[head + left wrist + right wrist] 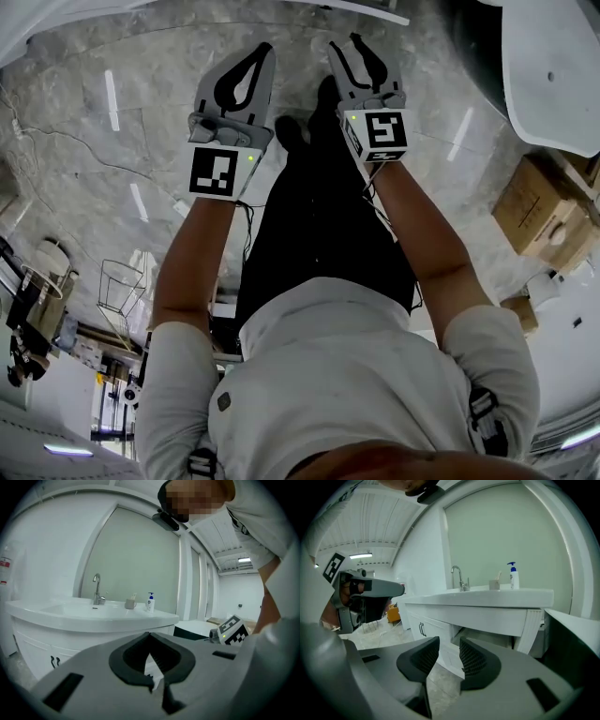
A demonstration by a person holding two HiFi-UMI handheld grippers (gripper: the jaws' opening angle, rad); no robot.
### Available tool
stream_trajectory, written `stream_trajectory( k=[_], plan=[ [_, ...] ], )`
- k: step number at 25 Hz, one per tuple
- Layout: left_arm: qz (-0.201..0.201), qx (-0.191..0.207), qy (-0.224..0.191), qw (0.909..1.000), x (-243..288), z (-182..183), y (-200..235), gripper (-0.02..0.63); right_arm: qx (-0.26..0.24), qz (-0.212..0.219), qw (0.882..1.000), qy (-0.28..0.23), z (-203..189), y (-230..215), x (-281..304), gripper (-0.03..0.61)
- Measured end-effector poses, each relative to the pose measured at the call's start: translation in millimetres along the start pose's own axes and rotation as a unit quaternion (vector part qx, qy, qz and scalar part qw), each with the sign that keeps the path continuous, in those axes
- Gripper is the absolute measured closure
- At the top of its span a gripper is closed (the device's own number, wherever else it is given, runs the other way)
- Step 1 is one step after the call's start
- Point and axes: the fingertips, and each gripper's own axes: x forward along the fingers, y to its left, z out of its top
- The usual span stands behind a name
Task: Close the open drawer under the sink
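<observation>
Right hand-held gripper [449,649], jaws apart, faces the open drawer [485,637], not touching.

Drawer [485,637]: white, pulled out, open, level
Place: just under the sink [497,596], in the white cabinet [426,627]

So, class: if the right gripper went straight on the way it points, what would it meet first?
The right gripper would probably meet the white front of the open drawer under the sink, framed by its parted, empty jaws; depth is unclear.
</observation>
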Motion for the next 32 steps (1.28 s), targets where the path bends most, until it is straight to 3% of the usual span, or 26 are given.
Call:
stream_trajectory(
  k=[6, 10, 17, 32],
  plan=[
    [0.001, 0.003, 0.016, 0.9999, 28.0, -48.9, 11.4, 0.604, 0.031, -0.028, 0.999, 0.014, -51.0, -13.7, 30.6, 0.425],
    [0.007, -0.008, 0.011, 0.9999, 44.1, -76.4, 17.9, 0.604, 0.025, -0.031, 0.999, 0.026, -82.6, -22.3, 52.5, 0.425],
    [-0.016, -0.018, 0.023, 0.9994, 58.9, -120.4, 19.9, 0.604, 0.038, -0.065, 0.996, 0.037, -119.6, -42.1, 91.4, 0.42],
    [-0.035, -0.036, 0.012, 0.9987, 89.6, -152.7, 25.8, 0.604, 0.064, -0.11, 0.99, 0.064, -173.4, -63.9, 147.3, 0.397]
  ],
)
